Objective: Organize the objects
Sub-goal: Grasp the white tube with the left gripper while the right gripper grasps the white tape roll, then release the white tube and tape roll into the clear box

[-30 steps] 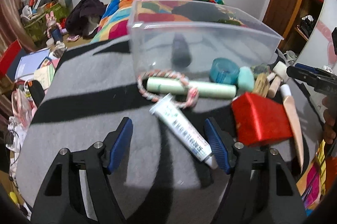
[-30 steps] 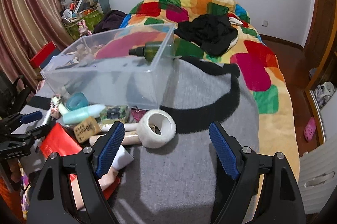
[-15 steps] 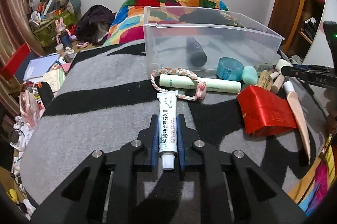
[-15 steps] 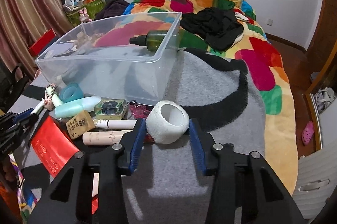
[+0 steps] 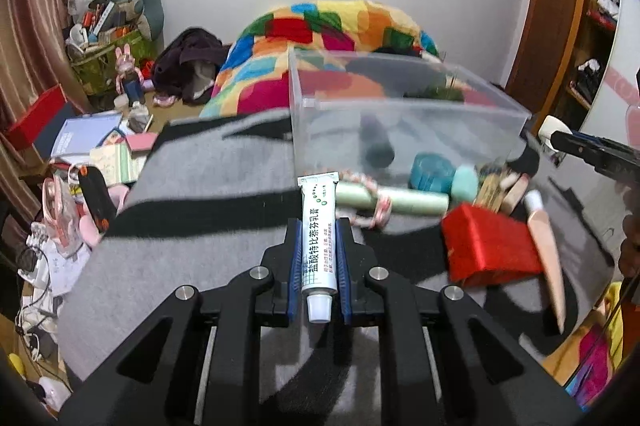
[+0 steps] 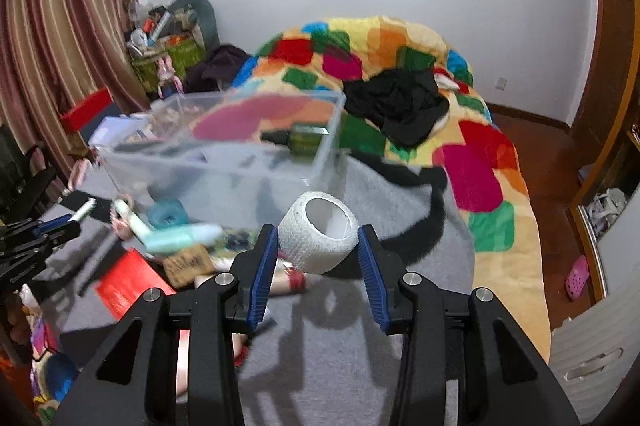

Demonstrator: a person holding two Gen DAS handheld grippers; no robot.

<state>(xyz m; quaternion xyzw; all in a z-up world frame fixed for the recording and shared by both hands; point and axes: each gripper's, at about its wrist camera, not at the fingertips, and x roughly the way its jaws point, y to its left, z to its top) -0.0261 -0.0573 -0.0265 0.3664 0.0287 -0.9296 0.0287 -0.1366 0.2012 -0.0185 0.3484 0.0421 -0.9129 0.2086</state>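
Left gripper (image 5: 318, 258) clamps a white ointment tube (image 5: 317, 242), cap toward the camera, above the grey blanket (image 5: 192, 210). Right gripper (image 6: 318, 254) pinches a white bandage roll (image 6: 318, 238) near the clear bin (image 6: 224, 154).

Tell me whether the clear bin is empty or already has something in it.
Not empty. The clear bin holds a dark green bottle lying on its side; both views show it through the walls.

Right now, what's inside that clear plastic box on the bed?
Inside the clear box, one dark green bottle lies near a corner. The frosted, blurred walls hide much of the floor, so smaller things may be missed.
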